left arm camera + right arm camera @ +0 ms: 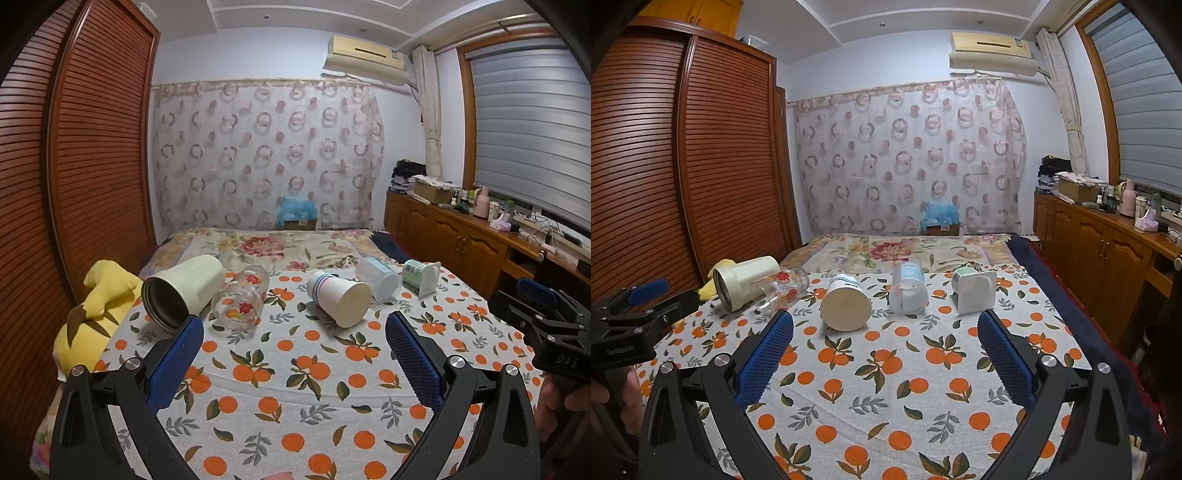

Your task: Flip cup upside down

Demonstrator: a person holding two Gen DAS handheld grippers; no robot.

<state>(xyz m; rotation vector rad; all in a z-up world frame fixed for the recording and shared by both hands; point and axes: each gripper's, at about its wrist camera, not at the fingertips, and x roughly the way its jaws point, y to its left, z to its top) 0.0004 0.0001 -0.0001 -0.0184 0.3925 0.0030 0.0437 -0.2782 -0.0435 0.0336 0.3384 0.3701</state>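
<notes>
While cups lie sideways on tablecloth, both tools gape, holding nothing.

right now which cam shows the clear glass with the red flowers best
Left wrist view: the flowered glass lies on its side, nearer and larger, open mouth and prints plain. In the right wrist view it is smaller, off to the left beside the cream cup.

Bare cloth before toppled cups

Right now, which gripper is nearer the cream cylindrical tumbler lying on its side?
Left. The left gripper sits just right of the cream tumbler; the right gripper is farther right, beyond the other cups.
</notes>
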